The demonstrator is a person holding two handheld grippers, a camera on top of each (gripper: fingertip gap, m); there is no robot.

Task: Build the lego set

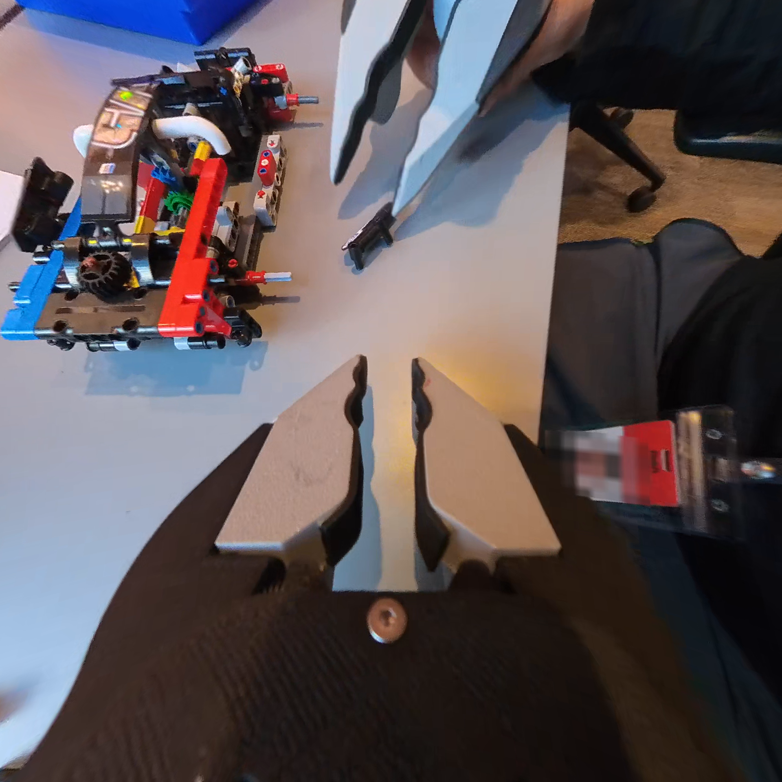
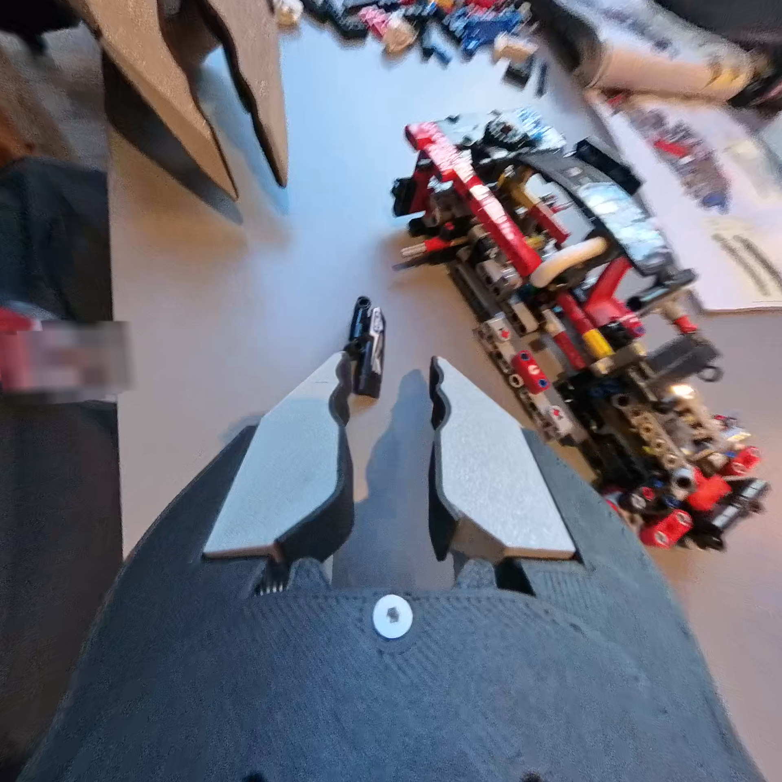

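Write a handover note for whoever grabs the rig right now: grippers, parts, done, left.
Left gripper: open, empty, over bare table near its edge.
Right gripper: open, empty, its left fingertip beside the small black piece lying loose on the table.
Lego car chassis: partly built, standing alone on the table, untouched by either gripper.
Loose parts pile: at the far end, blurred.
Done: the chassis frame looks assembled.
Left: likely grasp the black piece, then fit it to the chassis.

The pale worktop carried the half-built lego vehicle at ten o'clock, a small black piece near centre, a blue box at eleven; loose bricks lay at twelve
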